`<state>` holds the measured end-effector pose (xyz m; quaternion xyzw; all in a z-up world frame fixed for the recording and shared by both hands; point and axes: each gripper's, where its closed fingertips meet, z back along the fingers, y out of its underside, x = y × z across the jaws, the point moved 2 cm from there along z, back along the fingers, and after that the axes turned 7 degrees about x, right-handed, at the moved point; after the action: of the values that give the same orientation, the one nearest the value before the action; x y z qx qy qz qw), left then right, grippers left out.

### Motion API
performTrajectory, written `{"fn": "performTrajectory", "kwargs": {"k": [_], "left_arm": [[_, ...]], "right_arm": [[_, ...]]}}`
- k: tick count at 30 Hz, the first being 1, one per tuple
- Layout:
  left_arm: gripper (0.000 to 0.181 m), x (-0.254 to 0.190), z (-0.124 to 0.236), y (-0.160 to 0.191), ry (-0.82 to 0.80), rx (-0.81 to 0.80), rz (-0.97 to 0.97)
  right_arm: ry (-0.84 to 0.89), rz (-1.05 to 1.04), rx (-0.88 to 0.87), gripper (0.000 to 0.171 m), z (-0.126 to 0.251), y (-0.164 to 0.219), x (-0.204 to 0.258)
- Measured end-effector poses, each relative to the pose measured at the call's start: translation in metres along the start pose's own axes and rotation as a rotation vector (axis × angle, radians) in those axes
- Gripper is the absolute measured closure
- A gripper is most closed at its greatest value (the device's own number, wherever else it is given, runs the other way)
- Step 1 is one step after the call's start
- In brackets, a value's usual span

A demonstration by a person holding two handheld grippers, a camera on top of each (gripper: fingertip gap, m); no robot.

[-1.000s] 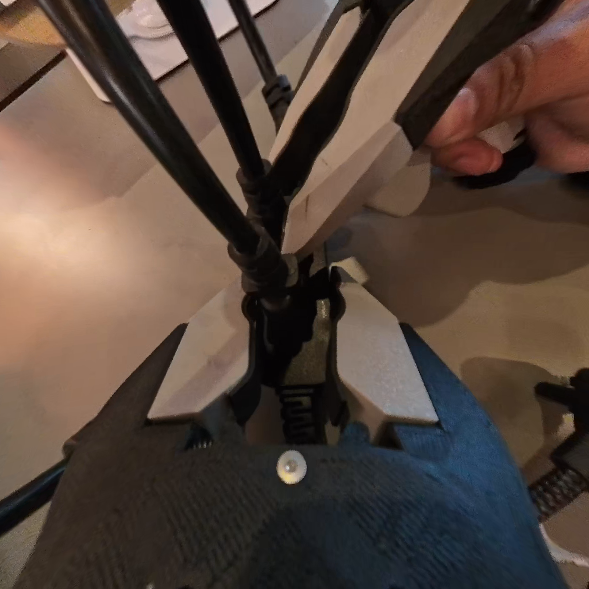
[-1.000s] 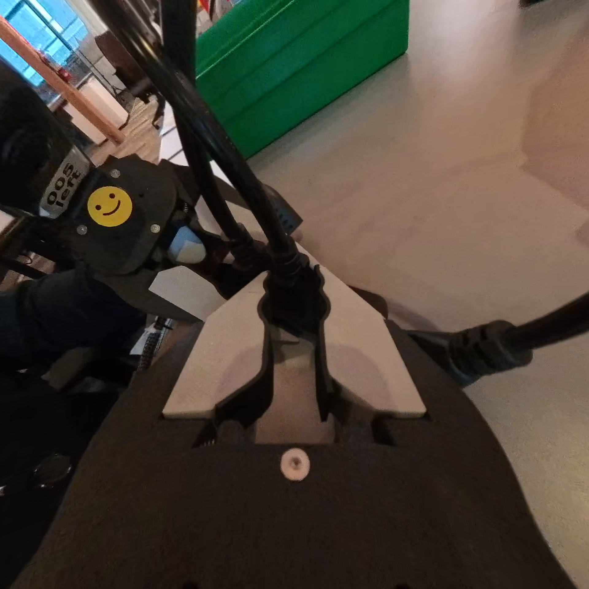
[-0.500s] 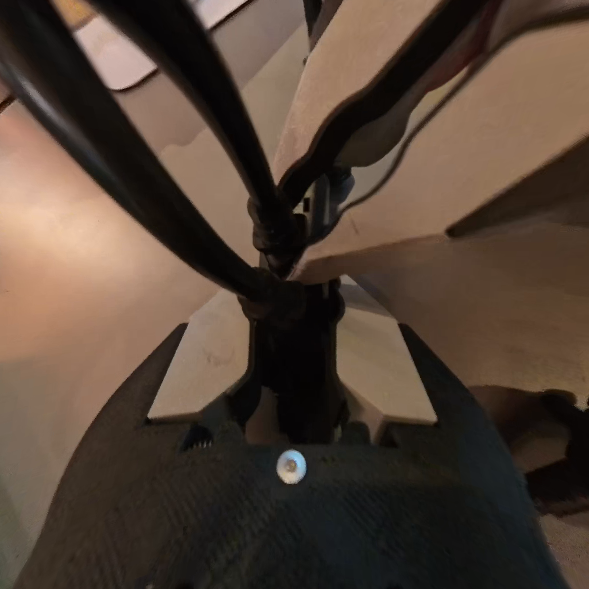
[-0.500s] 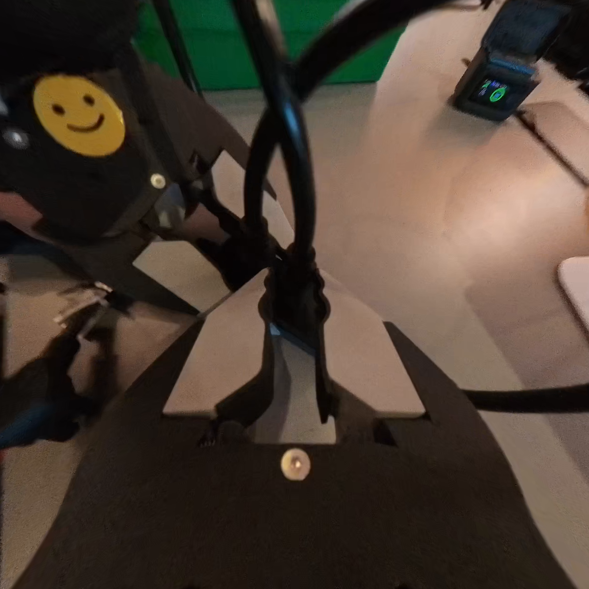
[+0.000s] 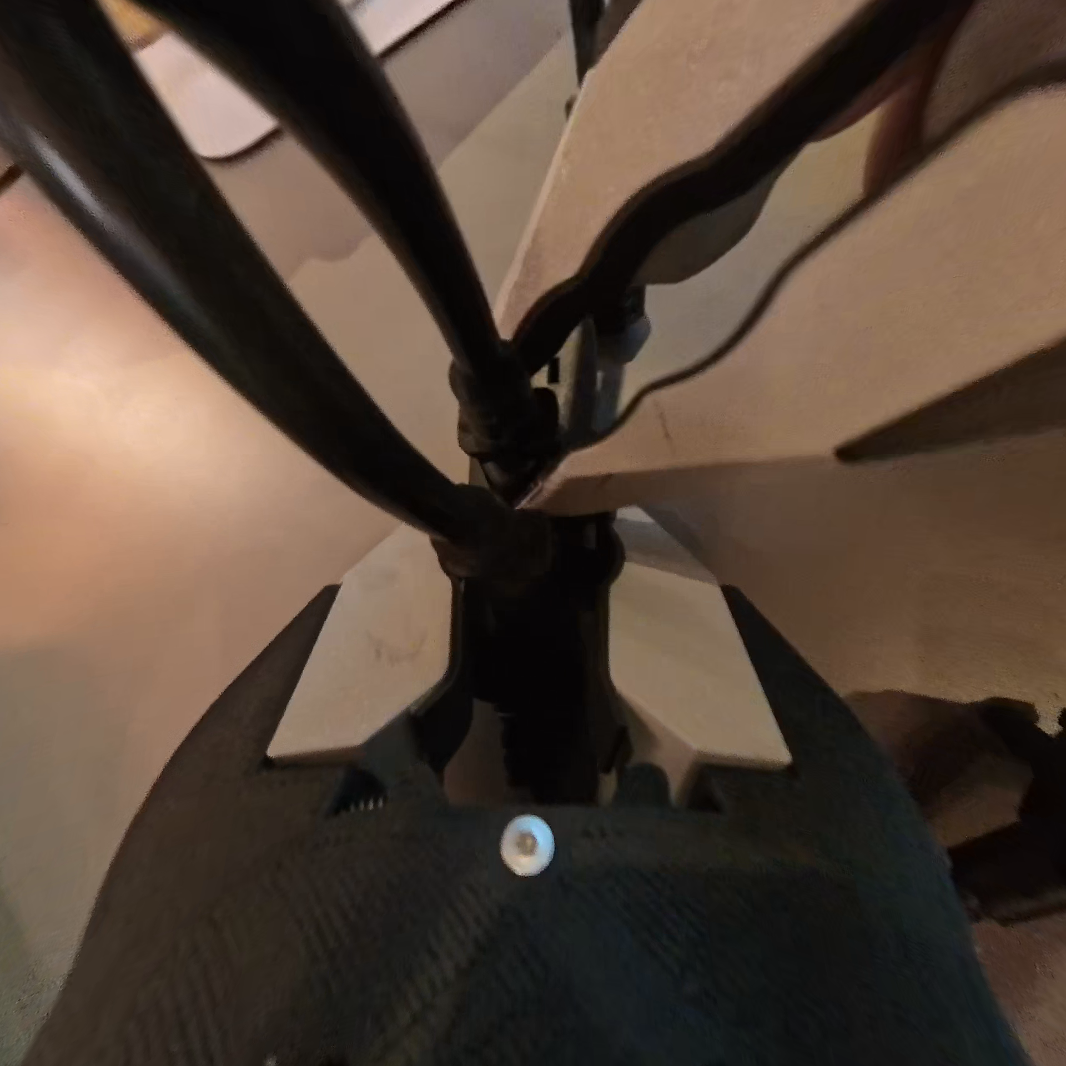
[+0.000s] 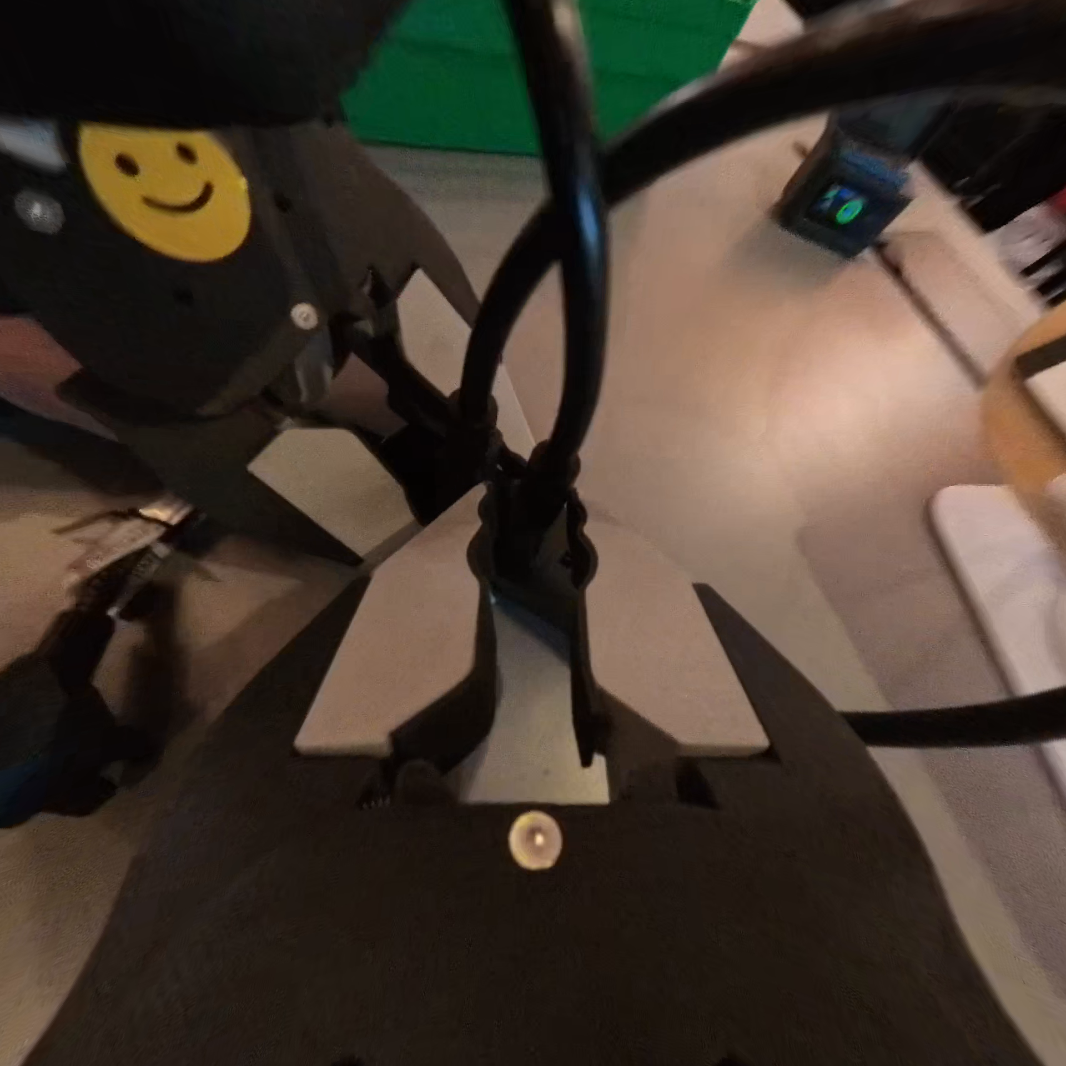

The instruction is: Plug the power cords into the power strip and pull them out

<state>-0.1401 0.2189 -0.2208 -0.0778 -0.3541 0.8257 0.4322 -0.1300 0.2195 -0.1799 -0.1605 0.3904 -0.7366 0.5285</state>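
In the left wrist view my left gripper (image 5: pixel 528 542) is shut on a black plug (image 5: pixel 519 611), whose thick cord (image 5: pixel 242 323) runs up to the left. Right above it, the right gripper's pale fingers (image 5: pixel 750 375) come in from the upper right, clamped on a second black plug (image 5: pixel 496 404). In the right wrist view my right gripper (image 6: pixel 530 519) is shut on that plug (image 6: pixel 533 554), and its cord (image 6: pixel 577 231) loops upward. The left gripper's body, with a yellow smiley (image 6: pixel 161 190), is close on the left. The two plugs almost touch. No power strip shows clearly.
A green box (image 6: pixel 461 75) stands at the back. A small black device with a lit screen (image 6: pixel 842 202) sits at the back right. A white pad (image 6: pixel 1015 588) lies at the right edge, with another black cable (image 6: pixel 952 721) beside it. The surface is beige.
The two grippers have come closer together, each still clamped on its plug. The right gripper's fingers now fill the upper right of the left view, and the right view has swung round.
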Motion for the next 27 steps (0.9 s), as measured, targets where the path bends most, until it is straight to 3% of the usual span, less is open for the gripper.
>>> {"fn": "performTrajectory", "kwargs": {"k": [3,6,8,12,14,21,27], "left_arm": [[0.137,-0.002,0.000,-0.002,-0.005,-0.015,-0.014],[0.138,-0.005,0.001,-0.005,0.010,-0.029,-0.011],[0.138,-0.005,-0.001,-0.003,0.012,-0.009,-0.014],[0.138,-0.004,-0.001,-0.002,0.009,-0.002,-0.011],[0.139,-0.003,0.001,-0.003,0.022,-0.019,0.003],[0.138,-0.004,-0.001,-0.002,-0.006,-0.002,-0.019],[0.138,-0.002,-0.001,-0.003,-0.010,-0.006,-0.008]], "right_arm": [[-0.268,-0.320,-0.096,0.151,0.004,0.003,-0.011],[-0.349,-0.414,-0.135,0.152,0.007,0.005,-0.013],[-0.281,-0.324,-0.107,0.152,0.006,0.005,-0.010],[0.171,0.191,0.024,0.152,0.008,-0.003,0.003],[0.194,0.212,0.028,0.151,0.009,-0.005,0.004],[-0.145,-0.226,-0.084,0.156,0.009,0.002,-0.011],[-0.292,-0.413,-0.163,0.154,0.006,0.001,-0.014]]}}
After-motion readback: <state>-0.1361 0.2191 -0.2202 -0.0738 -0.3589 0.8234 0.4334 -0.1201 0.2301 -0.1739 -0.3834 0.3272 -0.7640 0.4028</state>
